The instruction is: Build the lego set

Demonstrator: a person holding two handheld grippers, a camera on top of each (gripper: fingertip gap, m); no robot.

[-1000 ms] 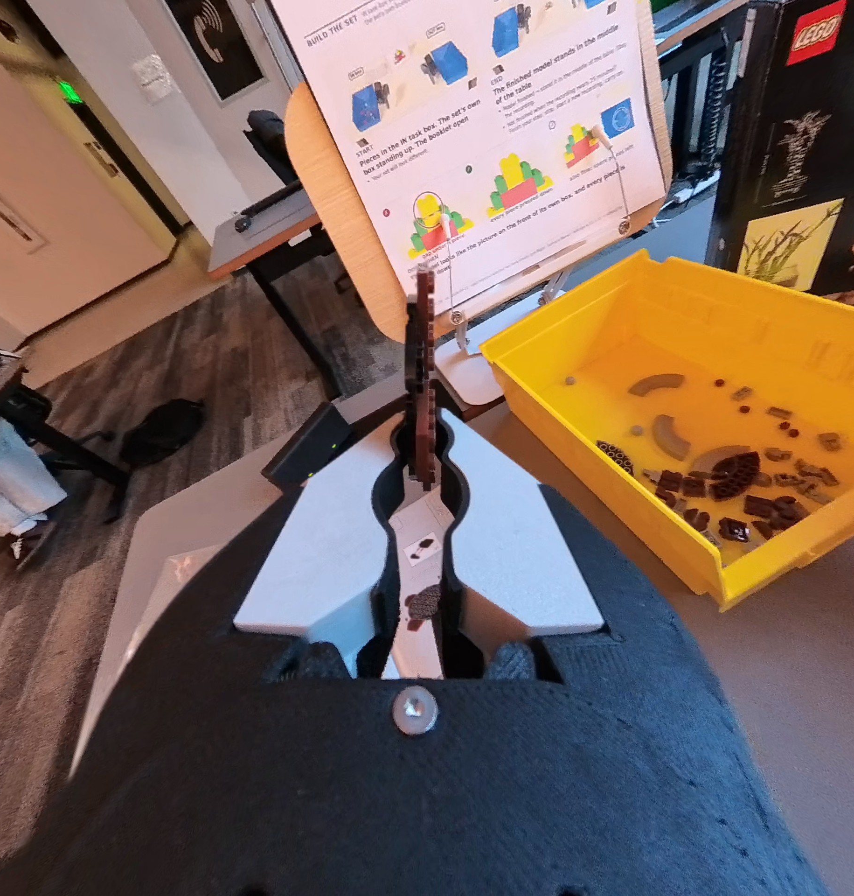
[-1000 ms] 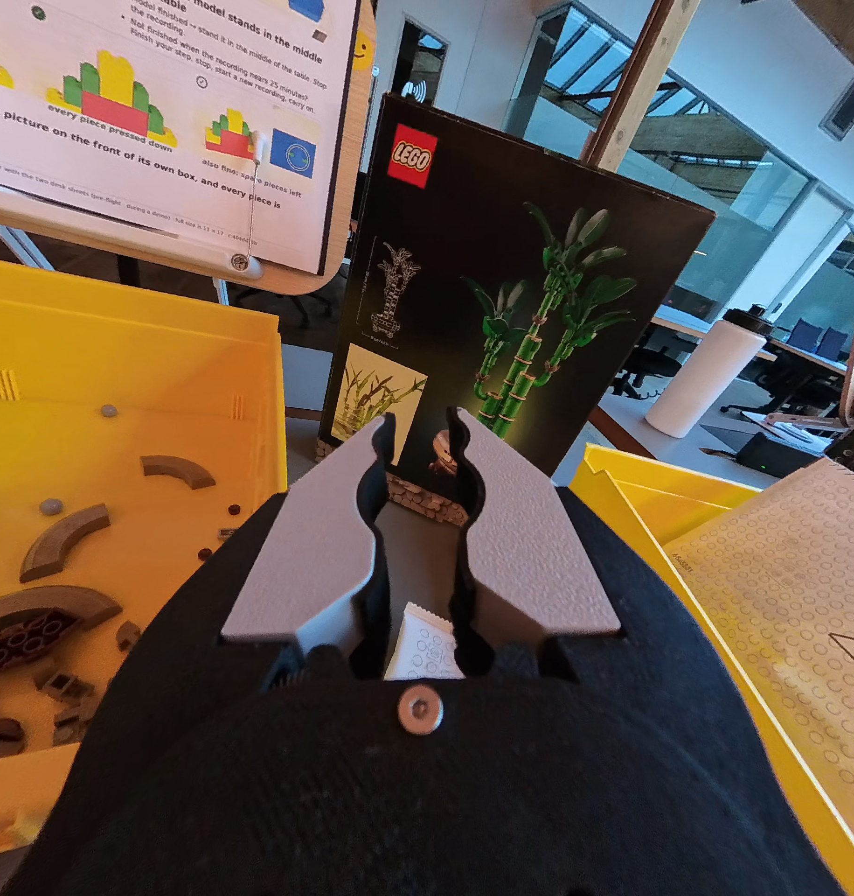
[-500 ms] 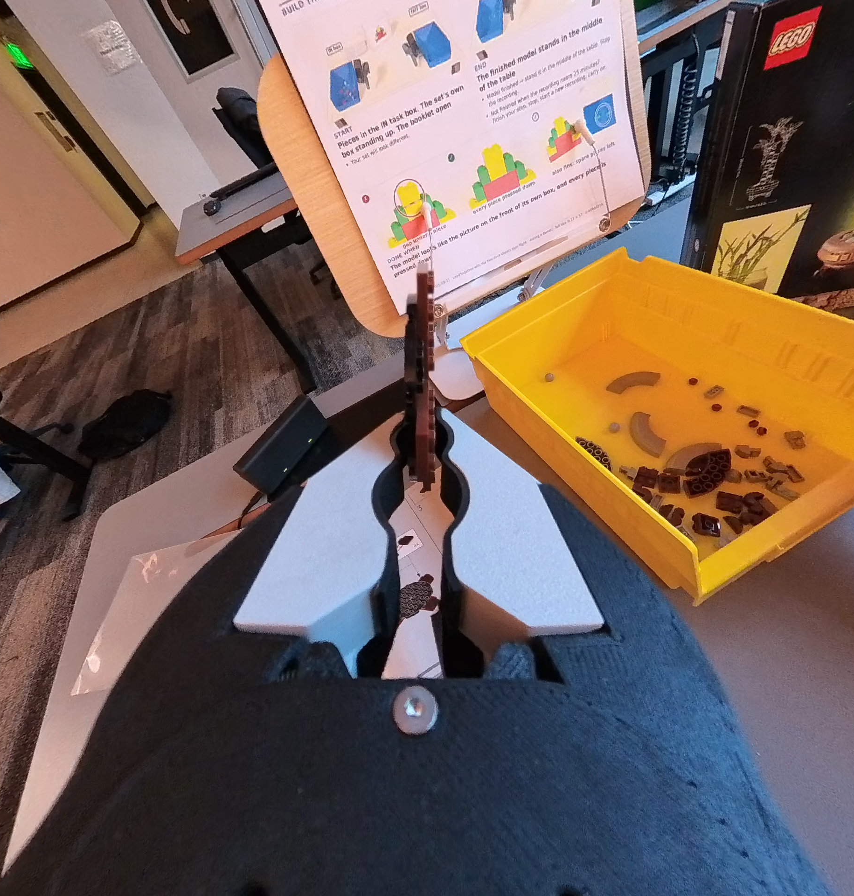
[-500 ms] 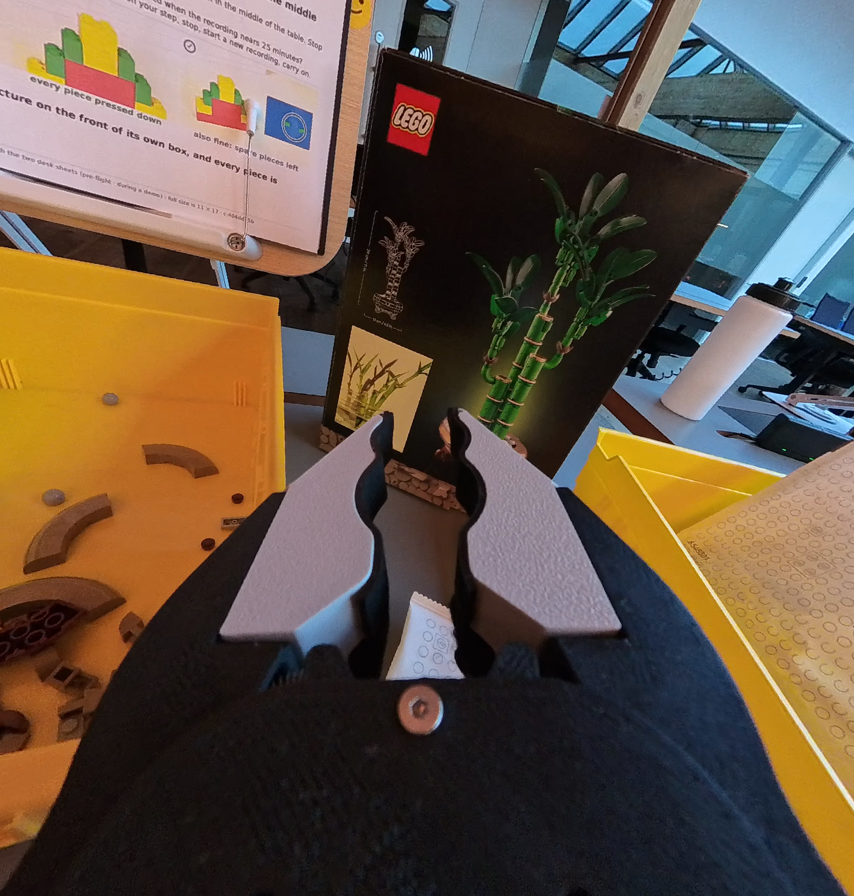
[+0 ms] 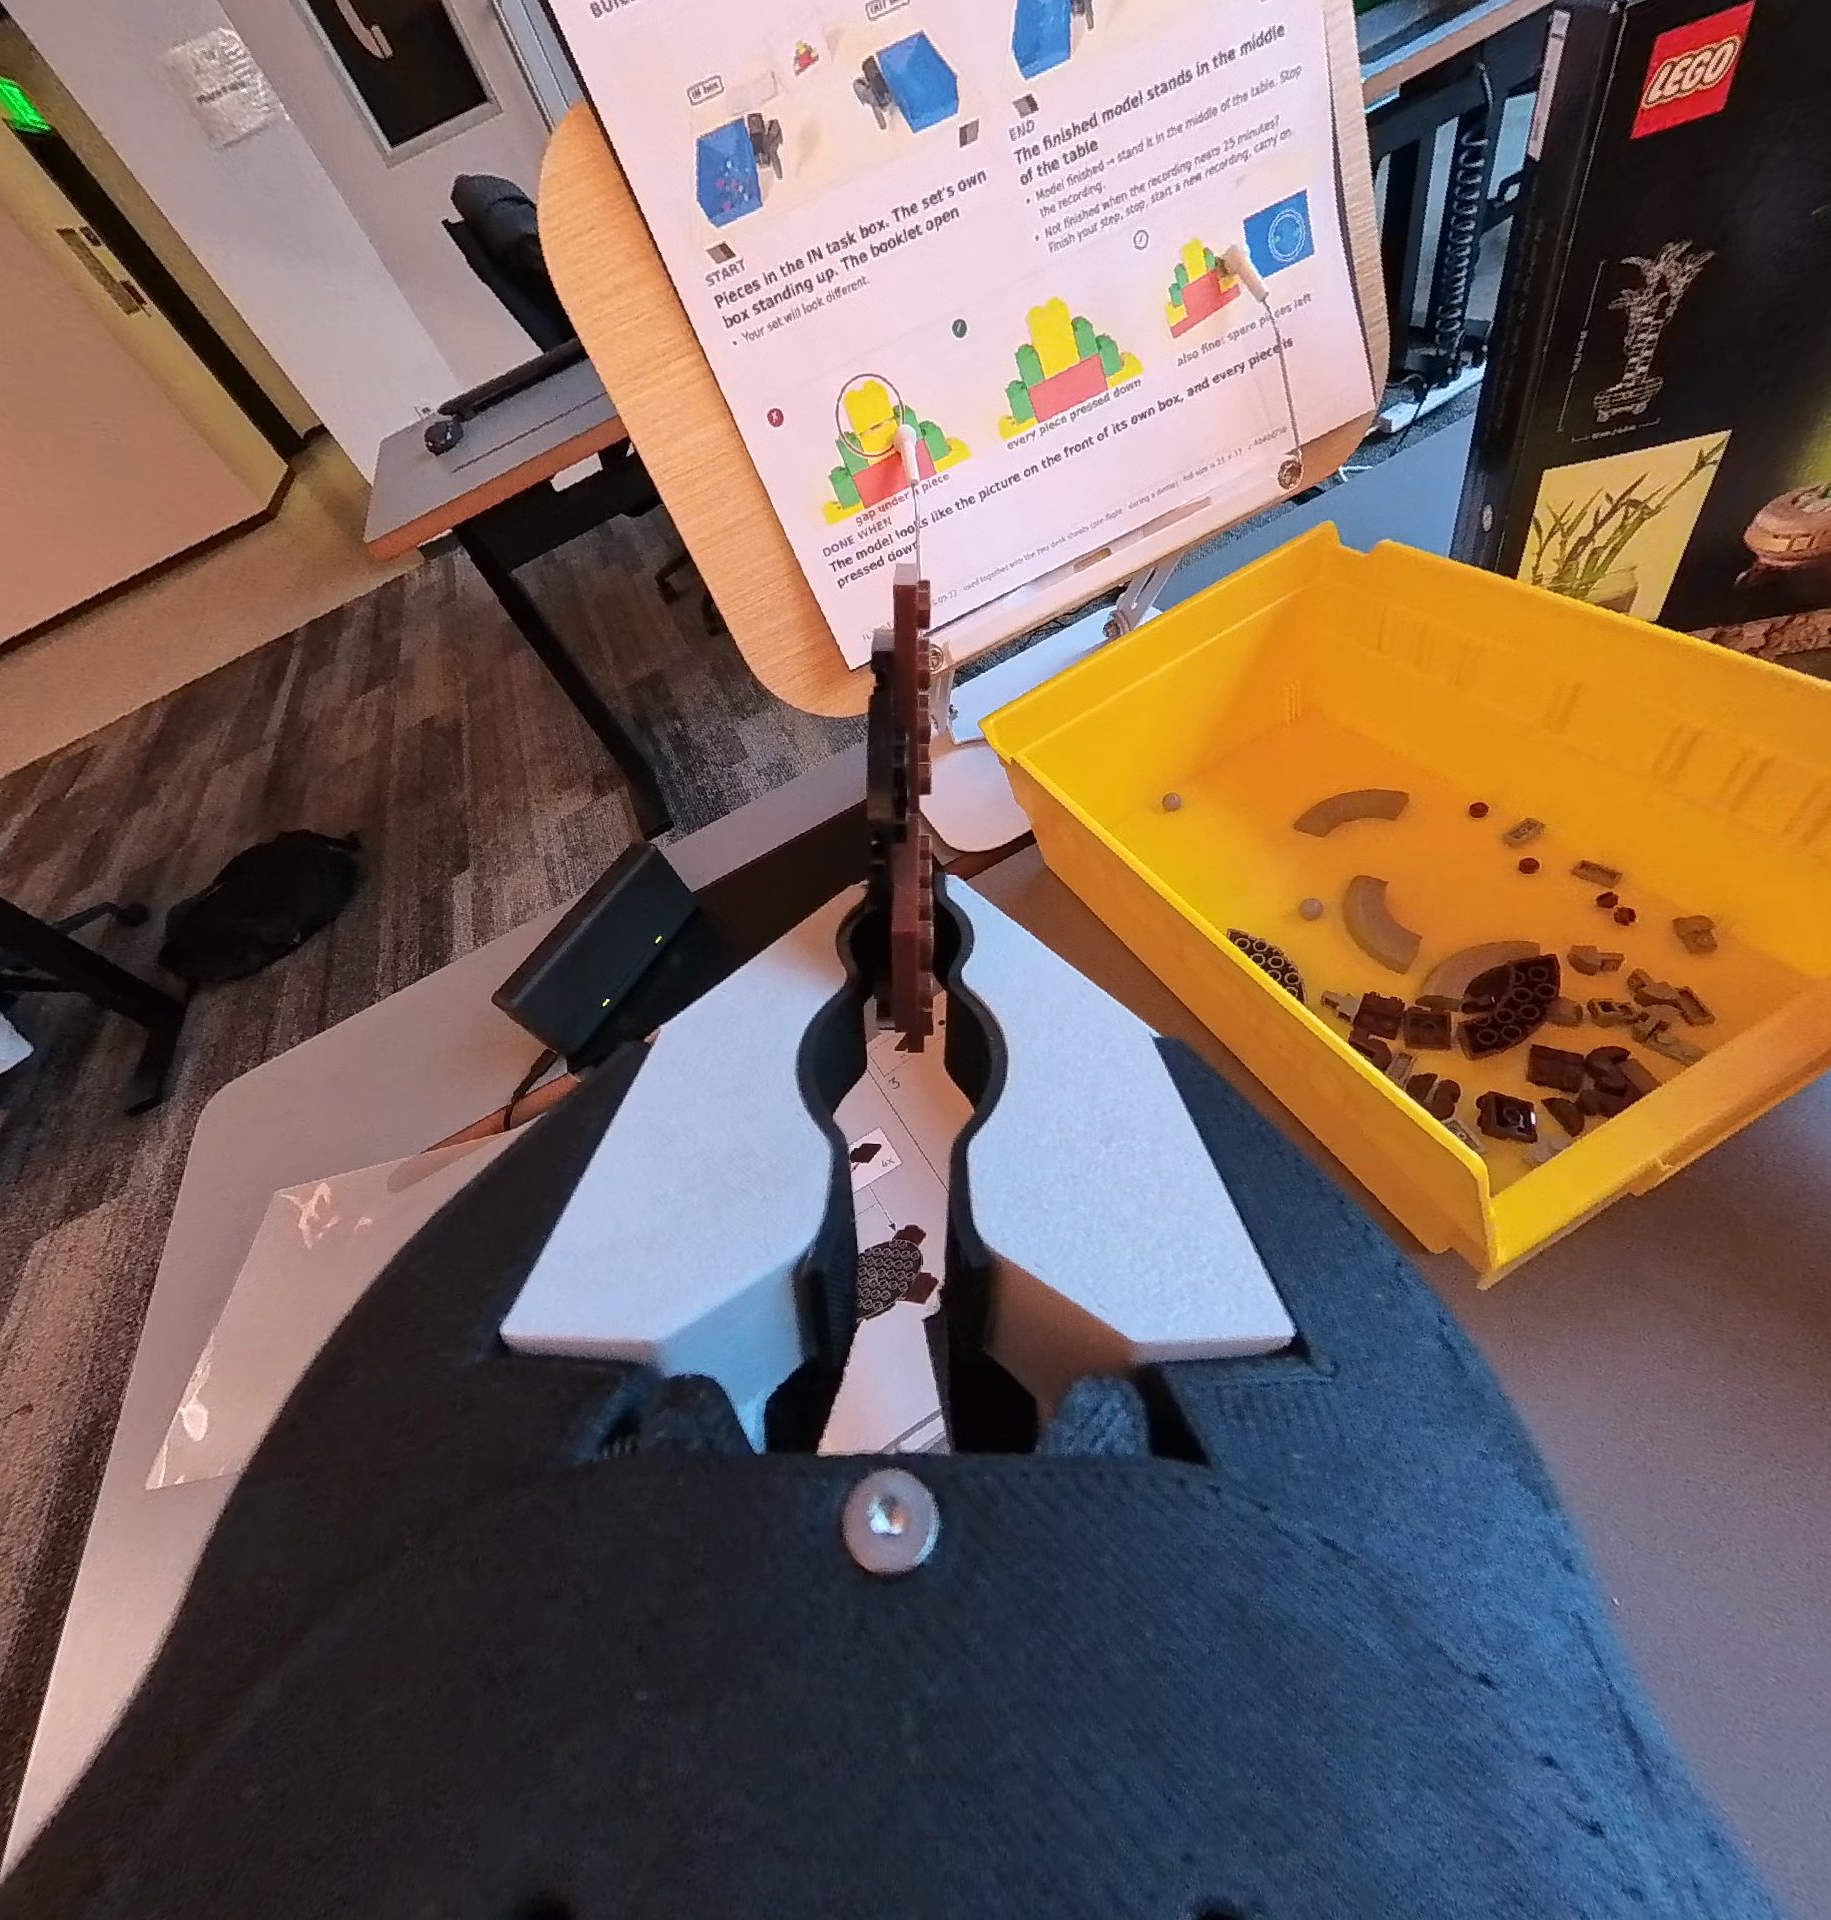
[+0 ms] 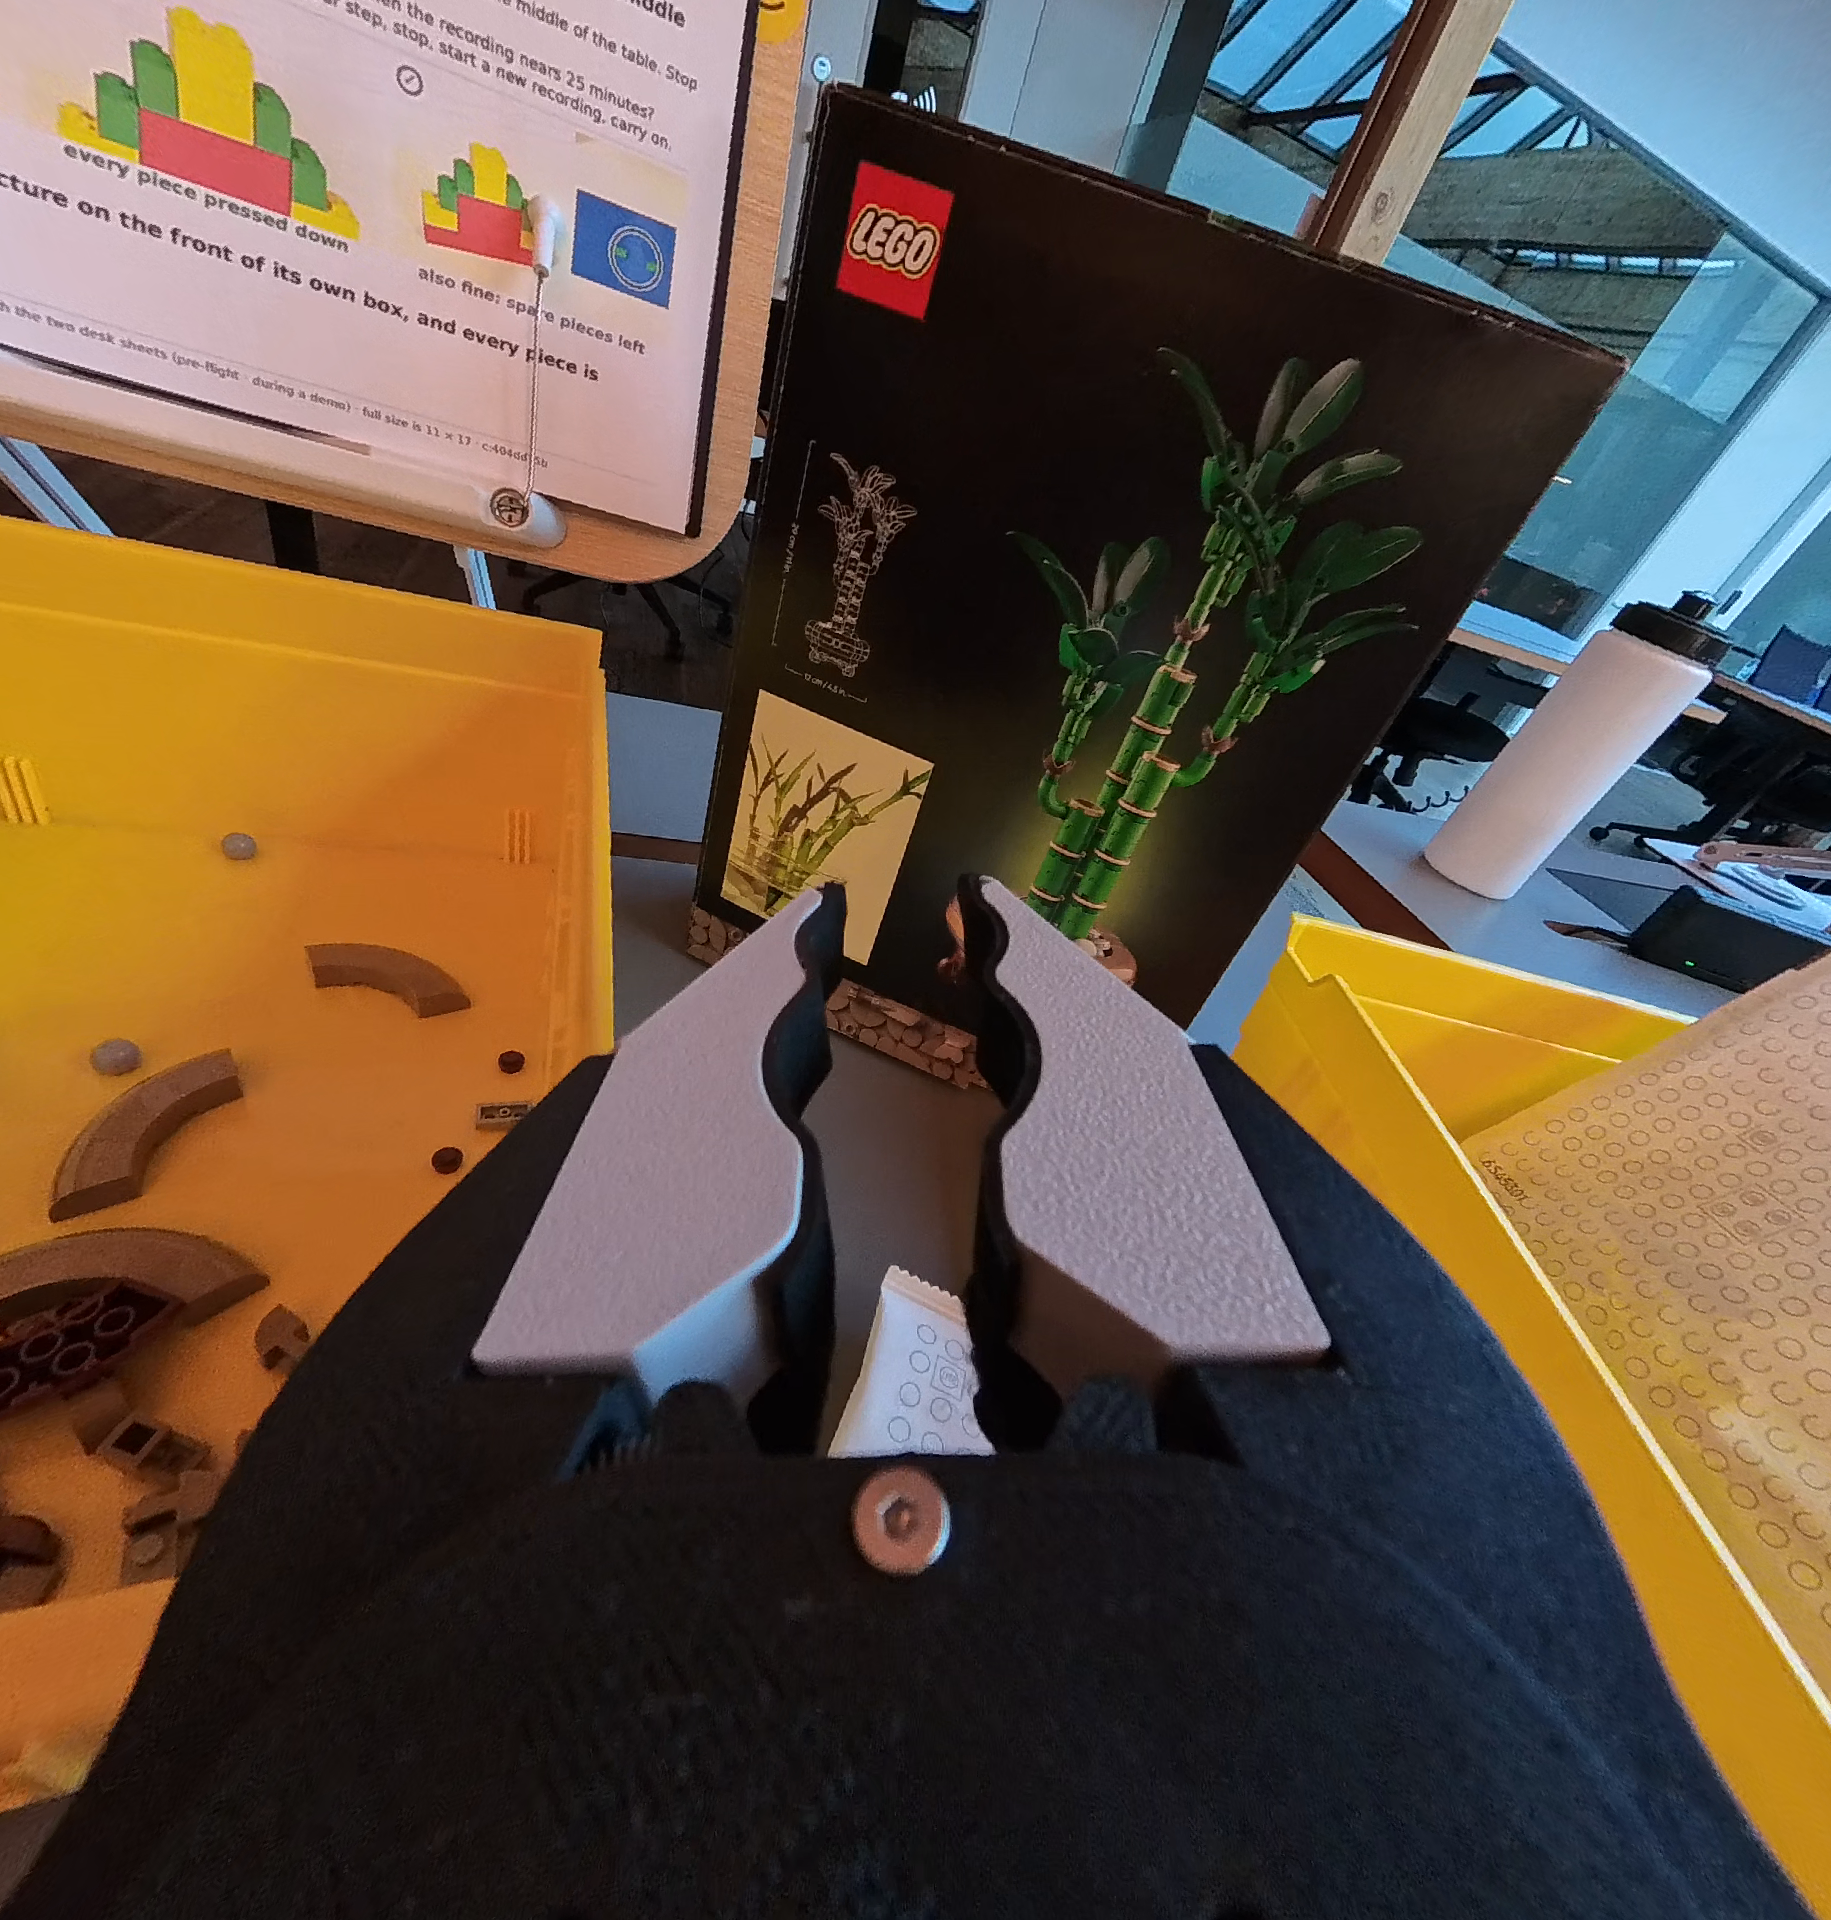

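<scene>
Plates, brown, stacked into a flat assembly (image 5: 903,821), stand on edge at the centre of the left wrist view, pinched at the lower end between the tips of the left gripper (image 5: 898,940). Jaws there are closed right down onto it, so the grip looks firm, and the piece rises clear above the fingers toward the upper middle of the frame. Below, through the gap in the fingers, the booklet (image 5: 880,1226) lies open on the table (image 5: 1617,1455), showing a dark round base in its diagram.

Over to the right gripper (image 6: 900,914): jaws parted a little, nothing between them, pointing at the set's box (image 6: 1150,582) standing upright in the middle of its frame. A white bag (image 6: 926,1361) lies flat on the table under it.

Loose parts wait in the yellow bin (image 5: 1254,1091), right side of the left view, left side of the right view: brown arches (image 6: 142,1132), a dark round-edged plate (image 5: 1508,1003), small brown and grey bits. A second yellow bin (image 6: 1347,1049) at right holds a tan sheet (image 6: 1721,1247). The instruction board (image 5: 994,312) stands behind.

My read: early base-building, with one hand steadying the sub-assembly and the other free to fetch. Next move calls for the free gripper to swing left and down into the bin, open wider, pick the piece the booklet asks for, then press it onto the studs while the left holds steady.
</scene>
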